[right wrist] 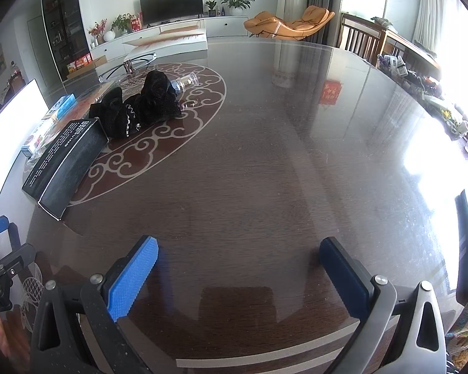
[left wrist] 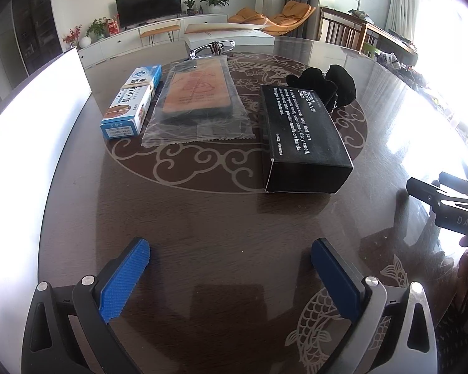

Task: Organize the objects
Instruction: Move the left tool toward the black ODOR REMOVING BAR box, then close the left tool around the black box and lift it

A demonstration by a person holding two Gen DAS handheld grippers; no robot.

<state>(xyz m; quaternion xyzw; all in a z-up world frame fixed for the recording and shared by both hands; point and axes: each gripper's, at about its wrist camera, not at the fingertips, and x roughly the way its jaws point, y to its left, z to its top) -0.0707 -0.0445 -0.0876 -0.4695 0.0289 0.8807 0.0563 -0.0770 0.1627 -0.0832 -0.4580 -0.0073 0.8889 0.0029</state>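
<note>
On the dark round table lie a blue-and-white box, a clear plastic bag holding an orange flat item, a black box with white print and a black fabric bundle. My left gripper is open and empty, hovering near the table's front, well short of the objects. My right gripper is open and empty over bare table, right of the black box. The black bundle lies beyond that box, with a small clear bottle behind it.
A white panel stands along the table's left side. A white box and a metal item sit at the far edge. The right gripper's body shows at the right of the left wrist view. Wooden chairs stand beyond the table.
</note>
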